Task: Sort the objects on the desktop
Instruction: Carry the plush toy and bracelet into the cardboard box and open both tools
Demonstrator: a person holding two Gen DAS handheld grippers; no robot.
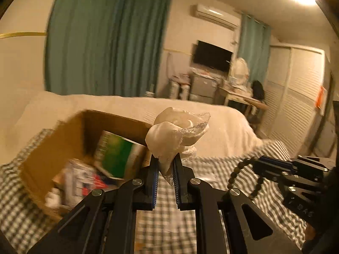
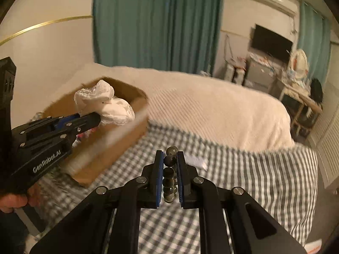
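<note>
My left gripper is shut on a white satin and lace fabric piece, held up in the air beside an open cardboard box. In the right wrist view the same fabric piece hangs over the box, pinched by the left gripper. My right gripper is shut on a string of dark round beads, lifted above the checked cloth. The bead string loops down from the right gripper in the left wrist view.
The box holds a green and white book and a red, white and blue package. A checked cloth covers the surface, with a small white paper on it. A cream blanket lies behind. A hand grips the left handle.
</note>
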